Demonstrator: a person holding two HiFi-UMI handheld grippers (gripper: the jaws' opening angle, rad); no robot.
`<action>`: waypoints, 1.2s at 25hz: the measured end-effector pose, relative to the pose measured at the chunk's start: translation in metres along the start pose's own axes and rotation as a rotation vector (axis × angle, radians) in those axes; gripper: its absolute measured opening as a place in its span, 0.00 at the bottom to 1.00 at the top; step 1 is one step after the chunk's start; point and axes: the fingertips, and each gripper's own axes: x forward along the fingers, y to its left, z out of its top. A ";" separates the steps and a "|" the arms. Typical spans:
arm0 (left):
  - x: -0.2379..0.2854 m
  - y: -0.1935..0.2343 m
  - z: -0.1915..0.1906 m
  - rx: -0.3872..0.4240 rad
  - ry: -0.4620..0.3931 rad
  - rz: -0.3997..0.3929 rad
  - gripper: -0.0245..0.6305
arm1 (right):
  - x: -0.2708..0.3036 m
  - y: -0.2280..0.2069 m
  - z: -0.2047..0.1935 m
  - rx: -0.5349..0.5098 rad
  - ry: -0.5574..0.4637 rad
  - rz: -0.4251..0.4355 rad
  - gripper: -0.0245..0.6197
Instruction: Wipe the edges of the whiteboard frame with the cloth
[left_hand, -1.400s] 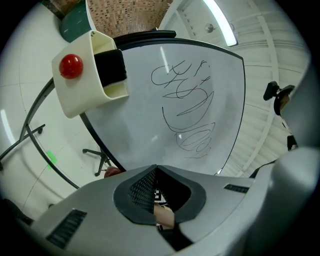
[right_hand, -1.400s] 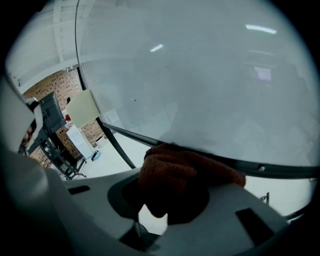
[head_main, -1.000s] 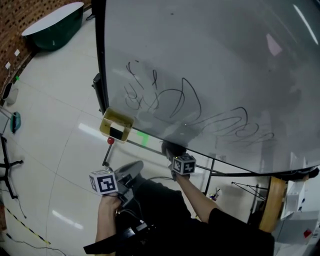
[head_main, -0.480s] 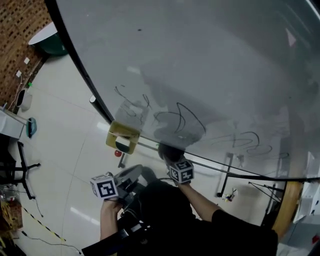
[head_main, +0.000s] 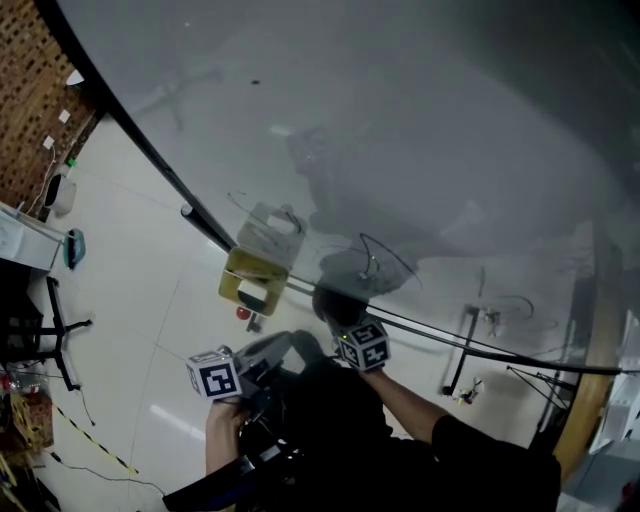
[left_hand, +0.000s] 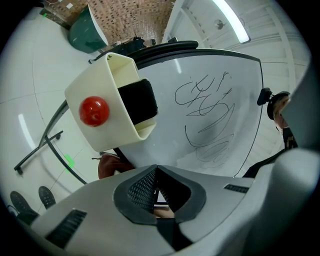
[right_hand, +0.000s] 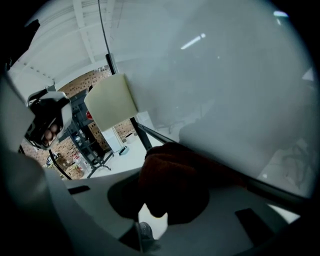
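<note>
Two hand-held grippers at the whiteboard's lower edge.
Left gripper (left_hand: 156, 172): jaws together, empty, below a cream plastic holder (left_hand: 95, 80). Right gripper (right_hand: 165, 205): jaws clamped on a dark wadded cloth (right_hand: 182, 172), which hides their tips and lies against the black whiteboard frame (head_main: 450, 336).

I'm holding the cloth (head_main: 338, 300) between the jaws of the right gripper (head_main: 342, 318) and pressing it against the lower frame (head_main: 430, 333) of the whiteboard (head_main: 400, 130). Just left of the cloth, a tray (head_main: 255, 282) is hanging at the board's lower corner, with an eraser (left_hand: 138, 100) sitting inside it. I'm hovering the left gripper (head_main: 272, 352) below the tray, apart from the board, its jaws together on nothing.
</note>
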 end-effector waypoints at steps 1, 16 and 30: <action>-0.002 0.002 0.002 0.002 0.002 -0.005 0.02 | 0.001 0.000 0.001 0.004 -0.004 -0.008 0.16; -0.091 0.018 0.043 0.065 0.195 -0.124 0.02 | 0.021 -0.009 0.004 0.103 -0.026 -0.351 0.16; -0.095 0.023 0.057 0.046 0.326 -0.150 0.02 | 0.042 0.021 0.033 0.087 -0.156 -0.349 0.16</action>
